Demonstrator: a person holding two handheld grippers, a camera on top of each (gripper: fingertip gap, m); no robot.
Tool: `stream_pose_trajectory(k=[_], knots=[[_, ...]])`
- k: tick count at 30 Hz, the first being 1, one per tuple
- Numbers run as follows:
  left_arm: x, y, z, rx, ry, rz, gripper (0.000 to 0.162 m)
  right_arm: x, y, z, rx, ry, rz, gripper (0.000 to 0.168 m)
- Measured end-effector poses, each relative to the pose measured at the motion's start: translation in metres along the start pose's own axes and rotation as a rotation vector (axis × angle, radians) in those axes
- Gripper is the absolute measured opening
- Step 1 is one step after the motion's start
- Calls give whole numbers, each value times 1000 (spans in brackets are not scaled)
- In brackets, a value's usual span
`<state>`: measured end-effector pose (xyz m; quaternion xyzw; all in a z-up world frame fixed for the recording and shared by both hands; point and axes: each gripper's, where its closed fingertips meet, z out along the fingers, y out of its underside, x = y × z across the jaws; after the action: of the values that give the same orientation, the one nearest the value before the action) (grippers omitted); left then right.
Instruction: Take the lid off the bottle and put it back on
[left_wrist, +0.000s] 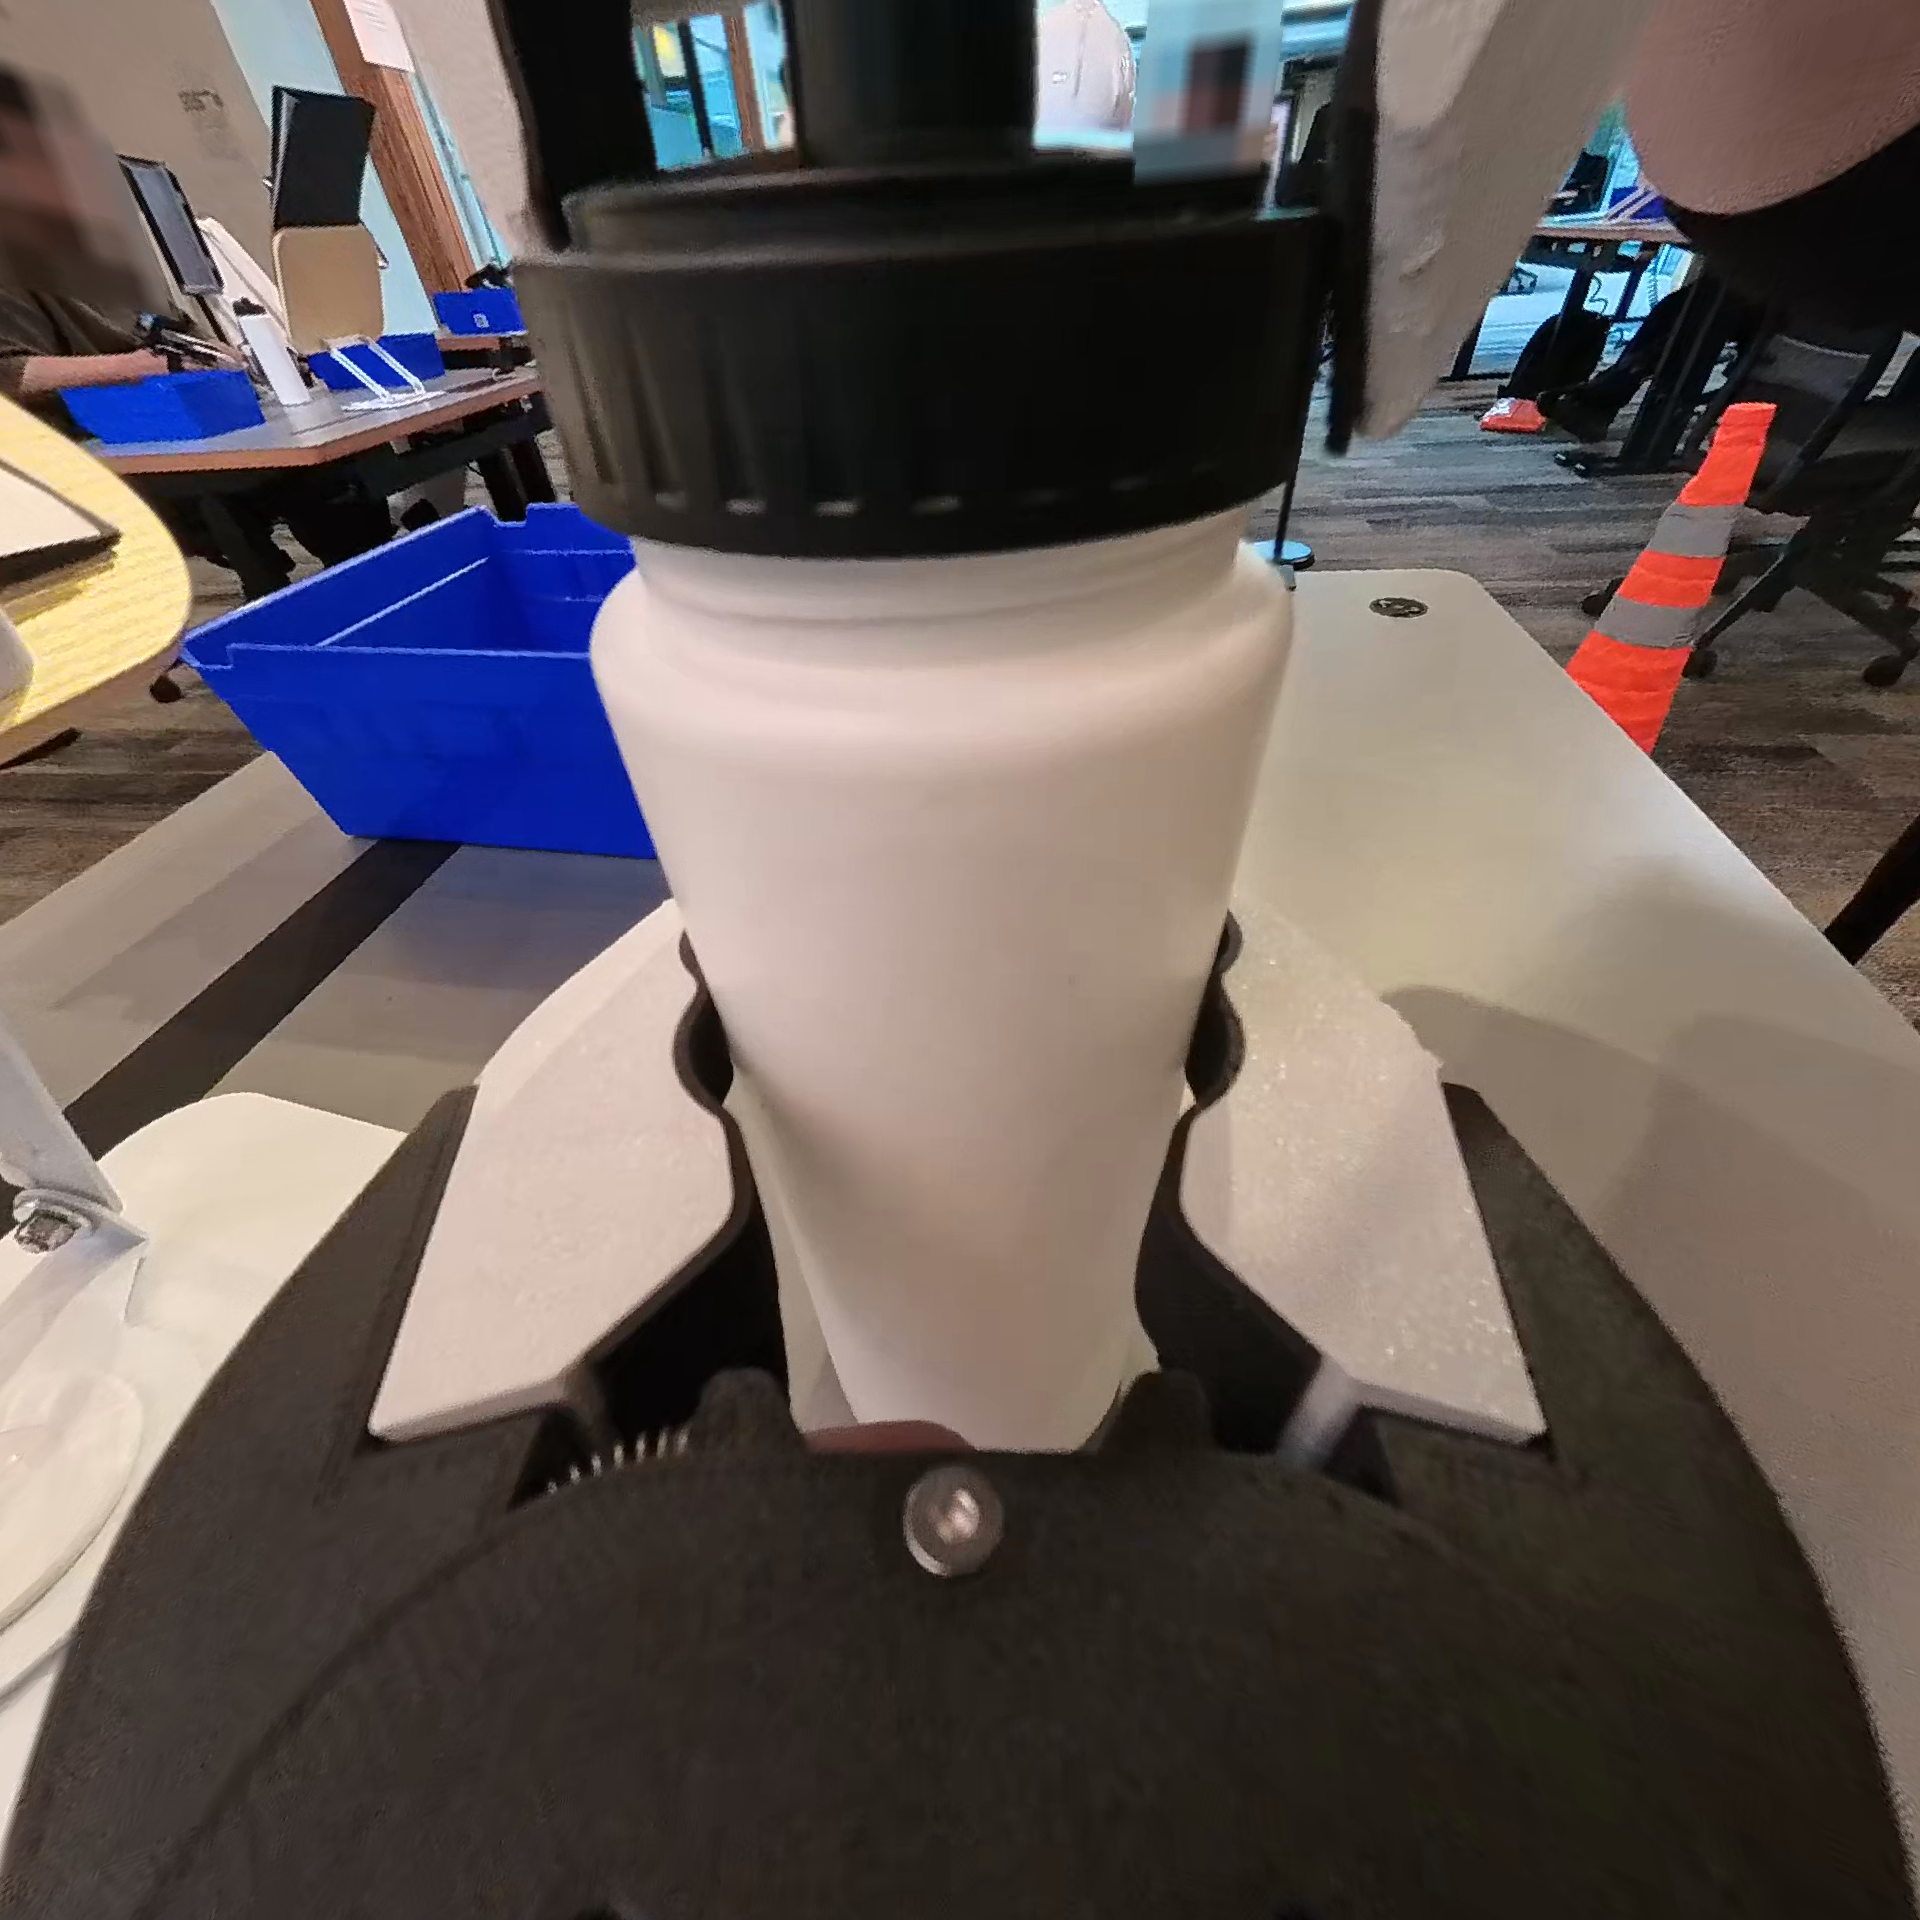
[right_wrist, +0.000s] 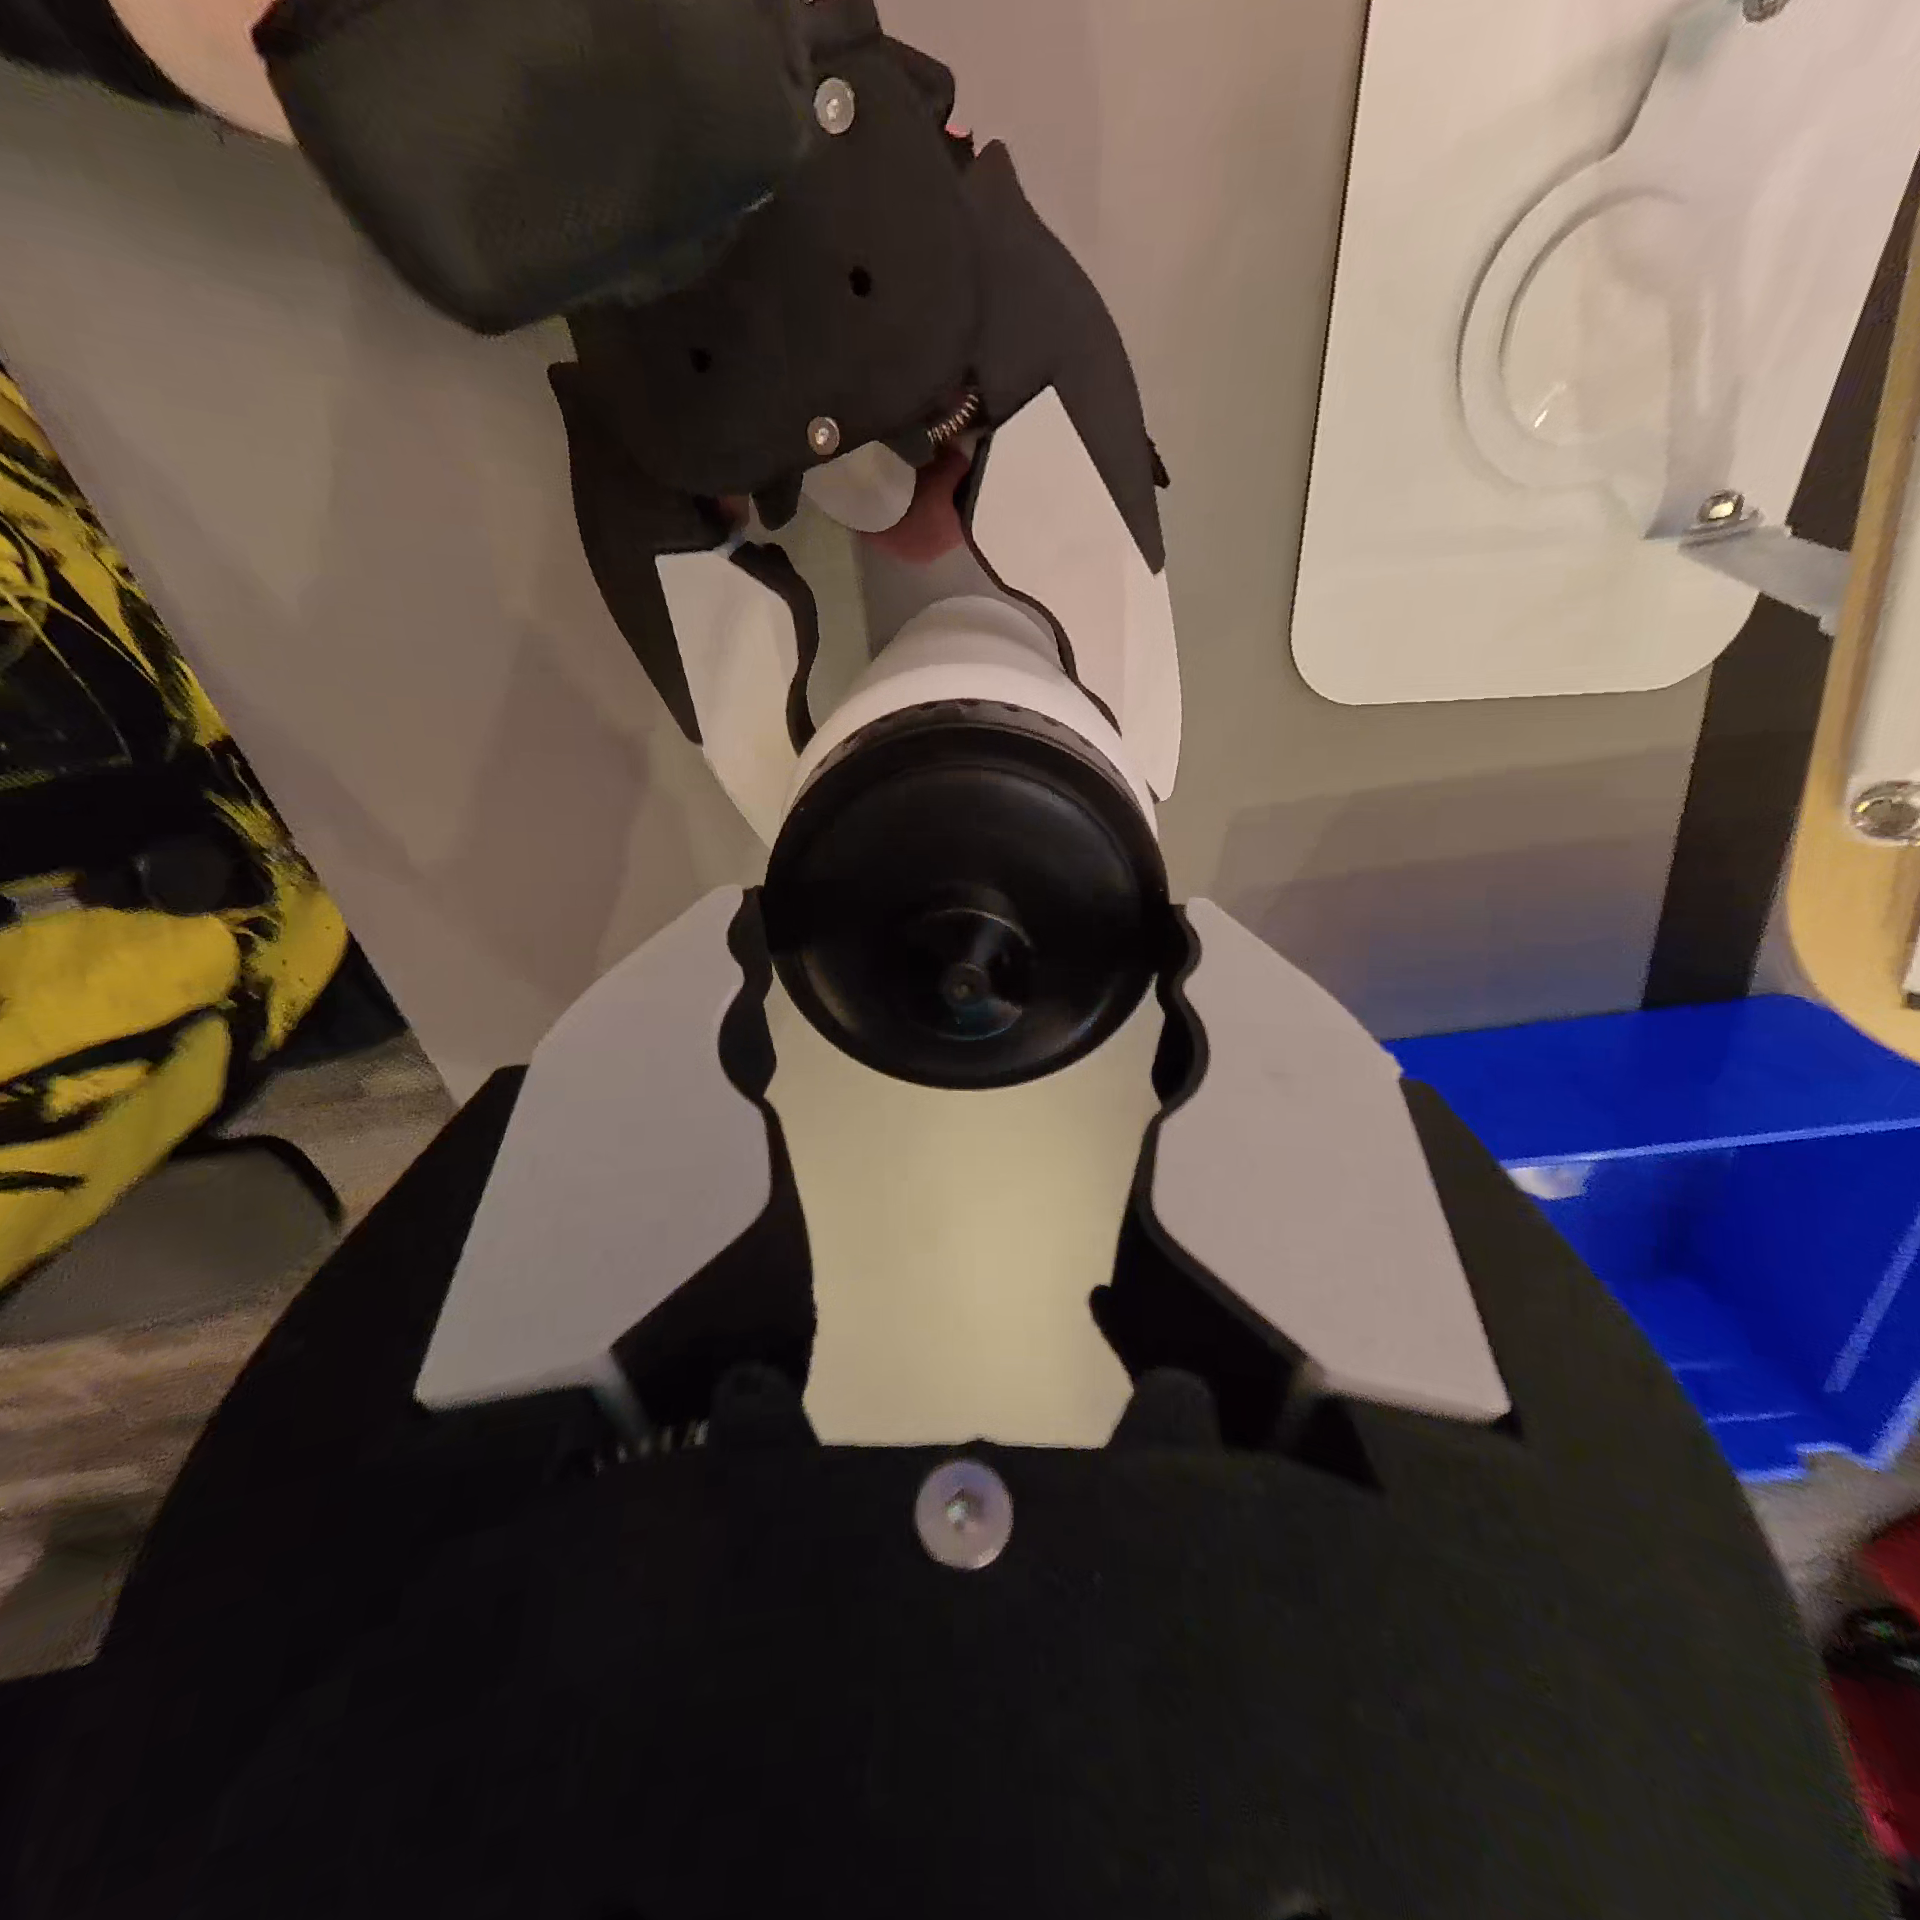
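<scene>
Left hand-held gripper (left_wrist: 961, 1049) clamps the rigid, smooth white bottle (left_wrist: 935, 831); right hand-held gripper (right_wrist: 961, 987) pinches its ribbed black lid (right_wrist: 961, 904), likely the surest hold.

Lid (left_wrist: 925, 384) sits on the bottle (left_wrist: 945, 831), bin (left_wrist: 436, 707) behind-left, cone (left_wrist: 1673, 582) behind-right

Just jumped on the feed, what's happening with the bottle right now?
A person is working two handheld grippers. The left gripper is shut around the body of the white bottle, holding it above the white table. The right gripper comes in from above, its fingers against either side of the black lid. The lid sits on the bottle's neck; whether it is being unscrewed or tightened can't be told. A blue bin sits behind.
</scene>
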<state>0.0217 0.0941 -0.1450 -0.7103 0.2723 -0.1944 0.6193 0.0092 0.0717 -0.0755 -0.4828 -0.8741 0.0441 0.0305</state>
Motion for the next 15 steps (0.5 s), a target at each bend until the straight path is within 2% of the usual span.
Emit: stream_pose_trajectory(k=[1, 2, 3, 4, 7, 10, 15], knots=[[0, 0, 0, -2, 1, 0, 87, 0, 4, 1, -27, 19, -65, 73], [0, 0, 0, -2, 1, 2, 87, 0, 8, 3, -56, 31, -129, 82], [0, 0, 0, -2, 0, 1, 87, 2, 10, 4, -74, 48, -171, 100], [0, 0, 0, -1, 0, 0, 87, 5, 9, 4, -75, 70, -208, 100], [0, 0, 0, 1, 1, -3, 87, 2, -5, -2, -11, 63, -316, 97], [0, 0, 0, 2, 3, 0, 87, 0, -5, -1, -26, 32, -375, 73], [-2, 0, -1, 6, 2, -15, 87, 3, -8, 3, -10, 9, -212, 74]])
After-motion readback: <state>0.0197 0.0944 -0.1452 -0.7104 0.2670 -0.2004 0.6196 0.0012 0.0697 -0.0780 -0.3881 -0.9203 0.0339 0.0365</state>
